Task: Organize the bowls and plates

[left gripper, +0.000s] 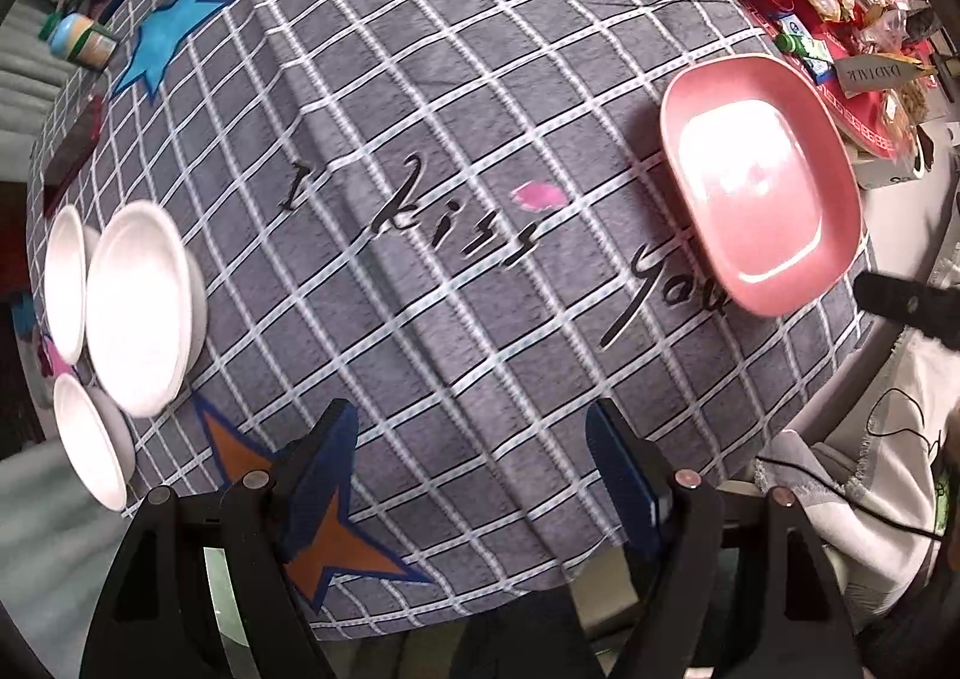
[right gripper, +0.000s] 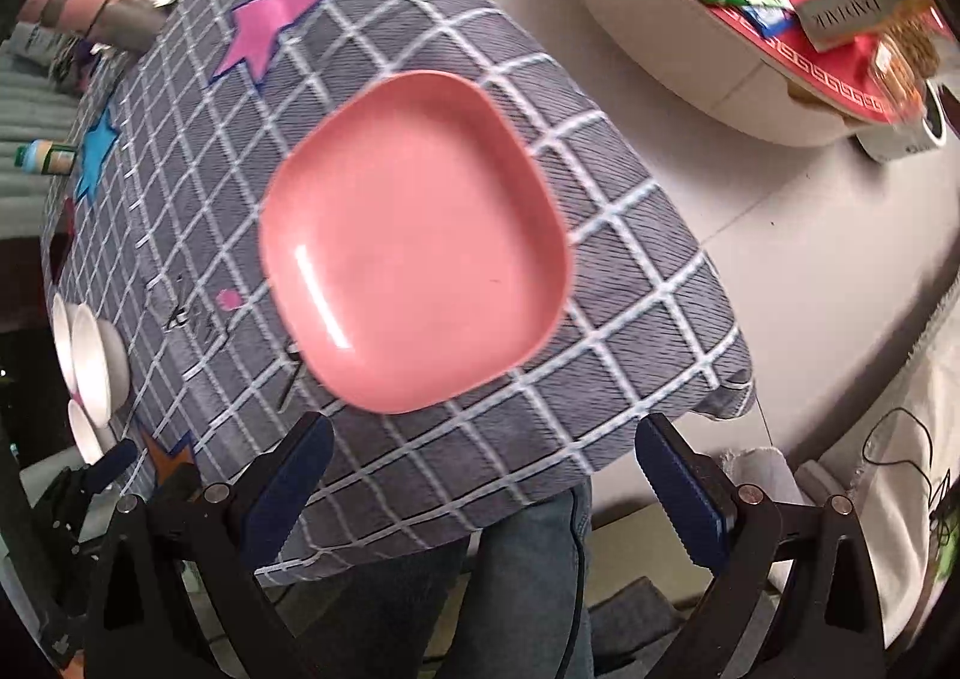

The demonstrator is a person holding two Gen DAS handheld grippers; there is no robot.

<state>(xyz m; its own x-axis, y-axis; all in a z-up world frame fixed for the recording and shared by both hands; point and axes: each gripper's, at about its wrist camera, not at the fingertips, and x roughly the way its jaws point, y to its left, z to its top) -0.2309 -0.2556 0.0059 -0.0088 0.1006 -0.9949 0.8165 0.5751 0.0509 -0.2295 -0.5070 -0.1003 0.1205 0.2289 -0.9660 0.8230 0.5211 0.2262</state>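
Right wrist view shows the right claw [right gripper: 480, 475] spread apart and empty, just near the pink plate [right gripper: 414, 241] on the checked cloth [right gripper: 600, 427]. One plate: it looks light, stiff and slippery, so pinch its raised rim. Left claw [left gripper: 471, 457] is apart too. Three white bowls [left gripper: 141, 307] sit farther off, maybe breakable.

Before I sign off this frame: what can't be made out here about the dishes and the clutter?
- White bowls: left wrist view shows only tilted rims at the fisheye edge; depth and contents unclear. In right wrist view too small.
- Pink plate: motion-blurred; underside hidden.
- Snack tray: labels blurred, cut by the frame.
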